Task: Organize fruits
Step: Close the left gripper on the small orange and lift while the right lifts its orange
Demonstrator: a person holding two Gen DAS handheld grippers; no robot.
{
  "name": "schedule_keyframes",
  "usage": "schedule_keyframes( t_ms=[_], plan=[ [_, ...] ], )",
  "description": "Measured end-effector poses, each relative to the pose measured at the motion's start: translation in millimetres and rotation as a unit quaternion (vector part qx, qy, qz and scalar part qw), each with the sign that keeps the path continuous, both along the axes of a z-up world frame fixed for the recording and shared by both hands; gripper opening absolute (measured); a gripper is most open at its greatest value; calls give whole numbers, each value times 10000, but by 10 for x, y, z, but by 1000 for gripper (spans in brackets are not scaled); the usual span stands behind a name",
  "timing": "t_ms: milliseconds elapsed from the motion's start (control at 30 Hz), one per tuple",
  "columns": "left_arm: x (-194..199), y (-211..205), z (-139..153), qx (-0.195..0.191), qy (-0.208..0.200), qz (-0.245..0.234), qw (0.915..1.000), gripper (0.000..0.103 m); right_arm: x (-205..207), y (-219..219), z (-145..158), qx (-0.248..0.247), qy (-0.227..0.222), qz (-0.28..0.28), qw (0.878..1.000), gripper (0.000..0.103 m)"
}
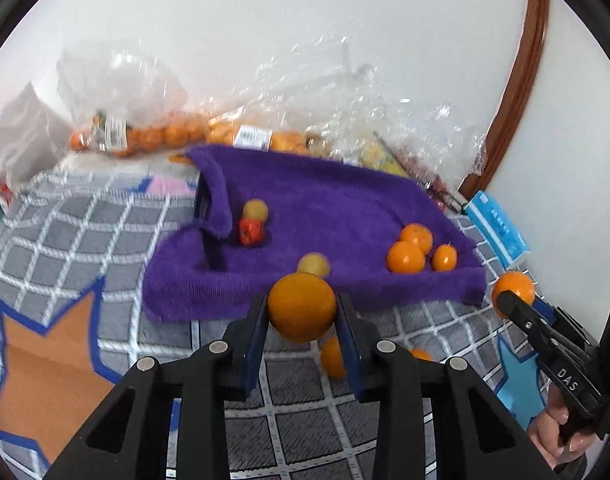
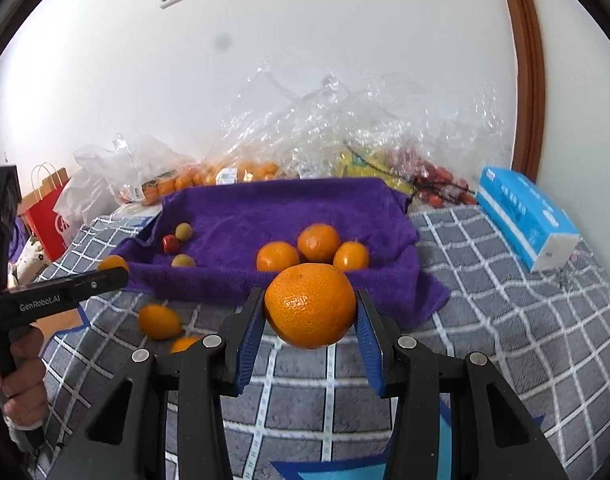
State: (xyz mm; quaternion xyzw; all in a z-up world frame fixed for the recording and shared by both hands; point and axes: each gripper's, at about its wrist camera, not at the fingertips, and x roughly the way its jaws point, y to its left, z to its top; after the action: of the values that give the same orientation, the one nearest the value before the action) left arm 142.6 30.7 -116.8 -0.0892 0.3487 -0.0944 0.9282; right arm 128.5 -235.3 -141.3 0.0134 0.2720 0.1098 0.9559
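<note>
My left gripper (image 1: 302,308) is shut on an orange (image 1: 302,306), held above the mat in front of a purple towel-lined tray (image 1: 345,200). My right gripper (image 2: 309,308) is shut on a bigger orange (image 2: 309,305), also just in front of the tray (image 2: 289,204). In the tray lie three oranges (image 2: 317,242) at the right, and a red fruit (image 2: 170,242) and two small yellow-green fruits (image 2: 183,231) at the left. Two oranges (image 2: 159,321) lie loose on the mat below the left gripper. The right gripper also shows in the left wrist view (image 1: 513,290).
Clear plastic bags (image 2: 305,136) with oranges, yellow fruit and red fruit lie behind the tray by the wall. A blue tissue box (image 2: 525,216) sits at the right. A red paper bag (image 2: 45,216) stands far left. The grey checked mat (image 2: 505,280) covers the surface.
</note>
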Motion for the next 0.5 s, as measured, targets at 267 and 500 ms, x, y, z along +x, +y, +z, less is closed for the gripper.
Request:
schedule_keyframes(
  t_ms=[267,500],
  plan=[
    [126,23,450,106,-403,170,9990,32,322,28,418,121,-146,-60,9998,44],
    [496,106,581,-303,-567,387,9972,32,638,49,753,371,-360,-84,9986,44]
  ],
)
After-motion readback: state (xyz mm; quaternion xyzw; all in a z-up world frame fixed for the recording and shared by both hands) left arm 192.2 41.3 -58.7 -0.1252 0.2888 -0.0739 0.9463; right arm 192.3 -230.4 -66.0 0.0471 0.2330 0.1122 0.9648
